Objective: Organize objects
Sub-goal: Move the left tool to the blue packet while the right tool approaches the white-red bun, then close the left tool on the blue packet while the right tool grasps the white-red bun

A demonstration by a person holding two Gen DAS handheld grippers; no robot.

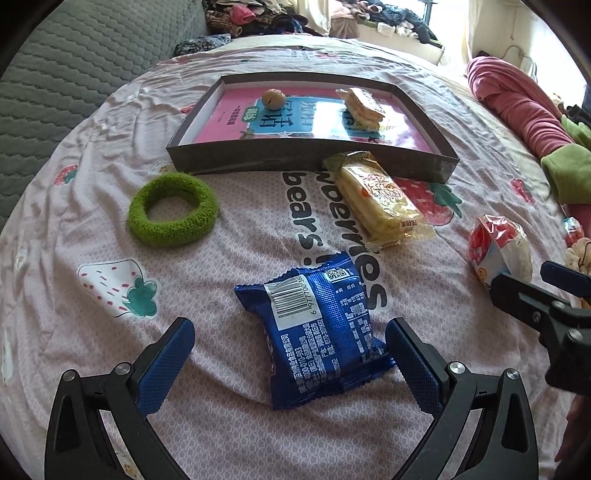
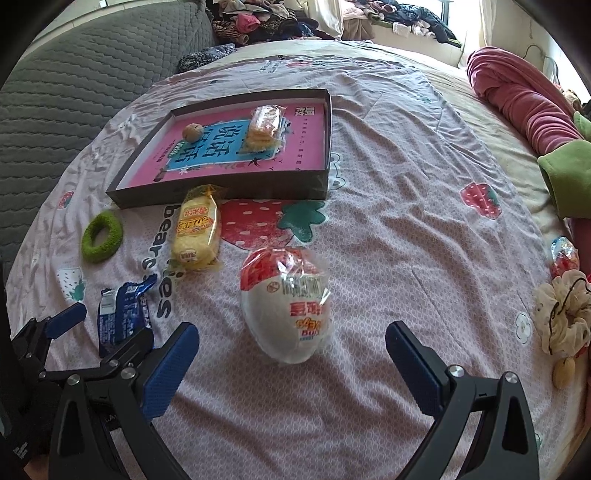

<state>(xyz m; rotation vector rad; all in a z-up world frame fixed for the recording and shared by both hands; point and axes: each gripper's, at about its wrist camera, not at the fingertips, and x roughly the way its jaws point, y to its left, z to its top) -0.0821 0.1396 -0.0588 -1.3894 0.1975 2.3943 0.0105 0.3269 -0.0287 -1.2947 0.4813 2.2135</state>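
A dark shallow box (image 1: 310,151) (image 2: 221,190) lies on the bed, holding a walnut (image 1: 273,98) (image 2: 193,132) and a cracker pack (image 1: 364,109) (image 2: 263,123). In front of it lie a yellow snack pack (image 1: 380,199) (image 2: 195,232), a green hair ring (image 1: 173,209) (image 2: 102,236), a blue snack packet (image 1: 321,328) (image 2: 120,317) and a white-and-red wrapped egg-shaped snack (image 2: 286,302) (image 1: 498,251). My left gripper (image 1: 290,365) (image 2: 107,325) is open around the blue packet's near end. My right gripper (image 2: 291,365) is open just short of the egg-shaped snack; in the left wrist view its fingers (image 1: 524,295) show at the right edge.
A cream scrunchie (image 2: 563,317) and a small wrapped candy (image 2: 563,258) lie at the right. A pink and green blanket (image 2: 535,110) runs along the right edge. A grey quilted cushion (image 1: 74,66) is at the left, and piled clothes (image 2: 277,18) at the back.
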